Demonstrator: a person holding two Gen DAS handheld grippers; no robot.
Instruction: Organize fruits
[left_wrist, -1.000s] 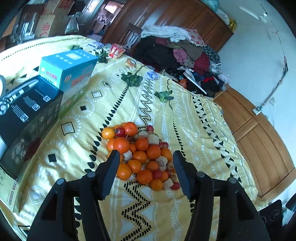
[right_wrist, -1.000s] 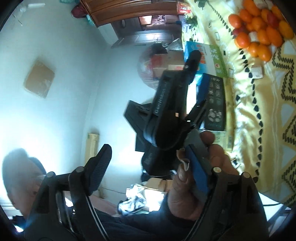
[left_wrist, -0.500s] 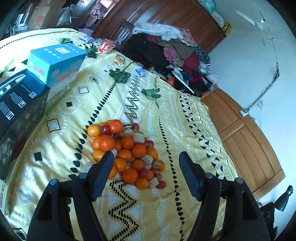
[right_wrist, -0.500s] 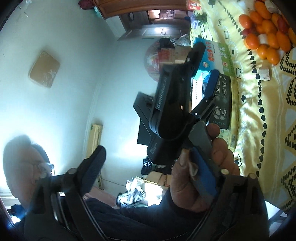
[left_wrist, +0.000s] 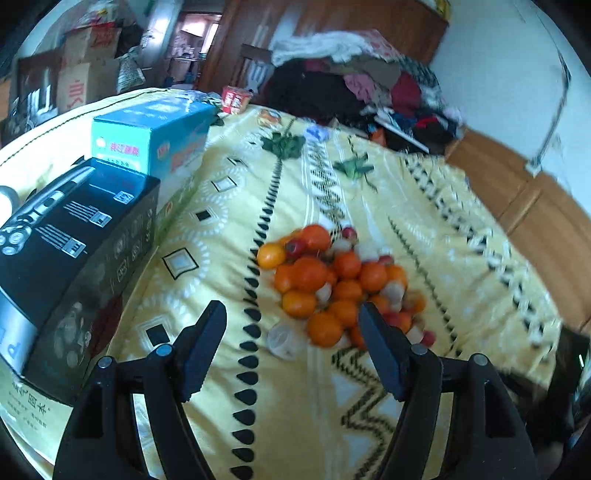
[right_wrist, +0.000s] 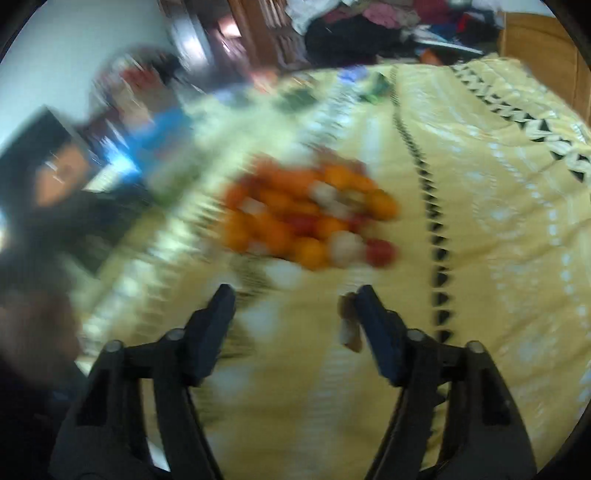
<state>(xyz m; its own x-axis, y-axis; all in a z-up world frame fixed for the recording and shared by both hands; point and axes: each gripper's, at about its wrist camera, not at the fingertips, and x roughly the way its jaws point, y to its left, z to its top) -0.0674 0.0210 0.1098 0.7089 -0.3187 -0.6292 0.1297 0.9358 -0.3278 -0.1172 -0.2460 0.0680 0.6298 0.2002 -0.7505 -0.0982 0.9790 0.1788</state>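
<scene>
A heap of fruit (left_wrist: 334, 284) lies on the yellow patterned bedspread (left_wrist: 424, 229): several oranges, small red fruits and pale white pieces. My left gripper (left_wrist: 291, 332) is open and empty, hovering just short of the heap's near edge; a pale round piece (left_wrist: 283, 339) lies between its fingers on the cloth. In the right wrist view, badly blurred, the same heap (right_wrist: 306, 218) sits ahead of my right gripper (right_wrist: 291, 306), which is open and empty above the bedspread (right_wrist: 480, 221). A small brown and white bit (right_wrist: 349, 325) lies by its right finger.
A black box (left_wrist: 70, 251) and a teal box (left_wrist: 155, 140) stand on the bed's left side. Green leafy bits (left_wrist: 282, 144) and small packets lie farther back. A pile of clothes (left_wrist: 354, 85) and wooden cupboards (left_wrist: 546, 221) are behind the bed.
The right gripper has swung round from facing the person and the wall to facing the fruit heap on the bed. The left gripper has shifted a little closer to the heap.
</scene>
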